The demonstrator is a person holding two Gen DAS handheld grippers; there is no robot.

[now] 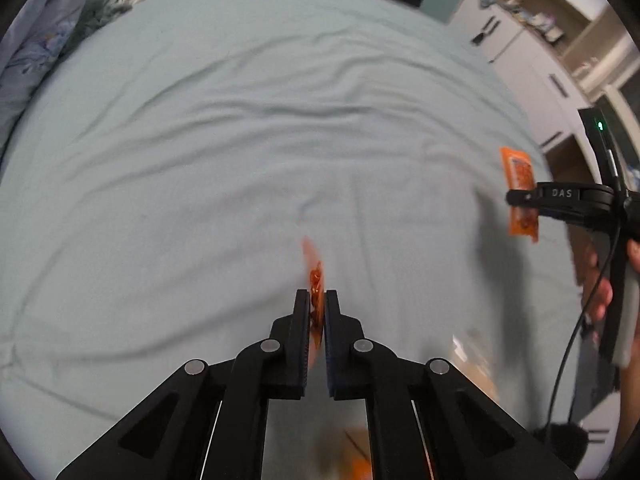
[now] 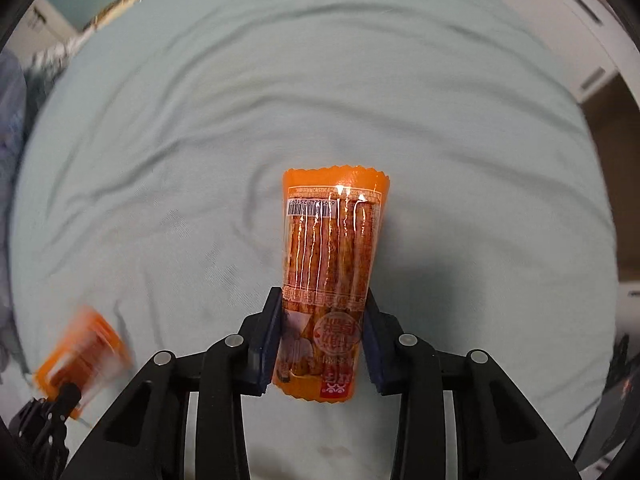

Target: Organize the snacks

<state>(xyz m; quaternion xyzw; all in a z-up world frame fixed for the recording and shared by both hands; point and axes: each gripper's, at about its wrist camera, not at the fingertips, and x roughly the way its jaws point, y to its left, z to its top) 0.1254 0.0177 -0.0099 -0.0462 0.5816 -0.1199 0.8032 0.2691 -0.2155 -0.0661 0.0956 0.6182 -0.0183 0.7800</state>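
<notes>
My left gripper (image 1: 318,294) is shut on a thin orange snack packet (image 1: 316,276), seen edge-on and blurred, above the pale blue bed sheet (image 1: 240,120). The right wrist view shows the same left gripper (image 2: 60,396) at the lower left with its blurred packet (image 2: 84,344). My right gripper (image 2: 322,296) is shut on a second orange packet of spicy sticks (image 2: 332,232), its pads pressing the packet's two long sides near the lower end. From the left wrist view, that right gripper (image 1: 516,196) holds its packet (image 1: 518,172) upright at the right edge.
A person's hand (image 1: 600,288) holds the right gripper, with a black cable hanging below. White cabinets with open shelves (image 1: 532,52) stand beyond the bed at the right. Patterned bedding (image 1: 32,52) lies at the left edge. Blurred orange and tan shapes (image 1: 352,456) show under my left gripper.
</notes>
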